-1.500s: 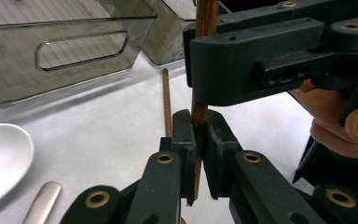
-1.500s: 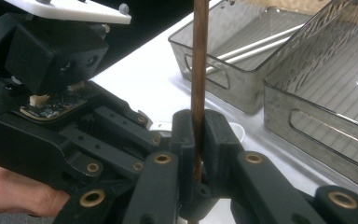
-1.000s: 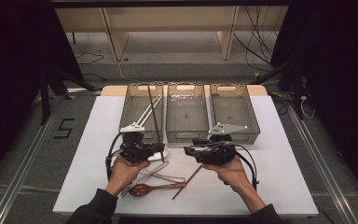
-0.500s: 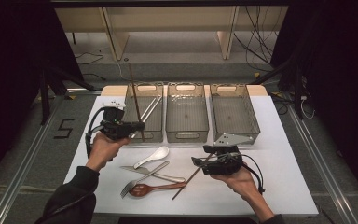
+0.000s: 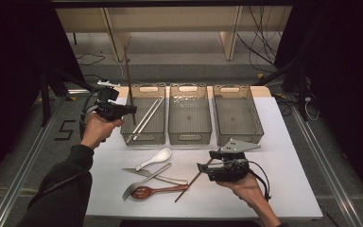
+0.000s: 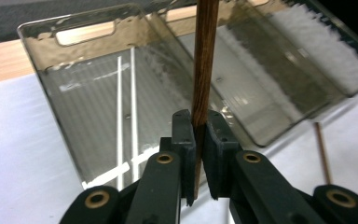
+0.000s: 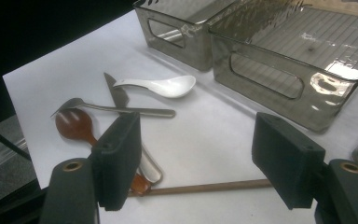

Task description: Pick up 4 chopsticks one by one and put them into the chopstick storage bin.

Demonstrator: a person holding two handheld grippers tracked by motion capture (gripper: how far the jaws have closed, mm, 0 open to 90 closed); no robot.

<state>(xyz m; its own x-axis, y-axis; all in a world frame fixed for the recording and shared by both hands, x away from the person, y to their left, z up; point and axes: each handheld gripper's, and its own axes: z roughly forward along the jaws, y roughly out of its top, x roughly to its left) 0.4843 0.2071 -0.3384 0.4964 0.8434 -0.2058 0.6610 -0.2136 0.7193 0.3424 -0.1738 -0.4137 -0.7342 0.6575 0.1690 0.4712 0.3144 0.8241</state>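
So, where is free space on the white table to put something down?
Free: the white table right of the right gripper, and its left strip beside the left bin. The middle bin and right bin look empty. Crowded: the cutlery pile at front centre.

Bright overhead light on the white table point(image 5: 283, 142), dark surroundings, glare on the bins point(image 7: 279, 51), soft focus.

Three bins point(image 5: 189, 137) stood side by side at the table's point(image 5: 283, 189) far edge, two chopsticks point(image 5: 146, 118) in the left one, with spoons point(image 5: 153, 160), fork point(image 5: 144, 182), knife point(image 5: 137, 172) and a chopstick point(image 5: 194, 182) before them.
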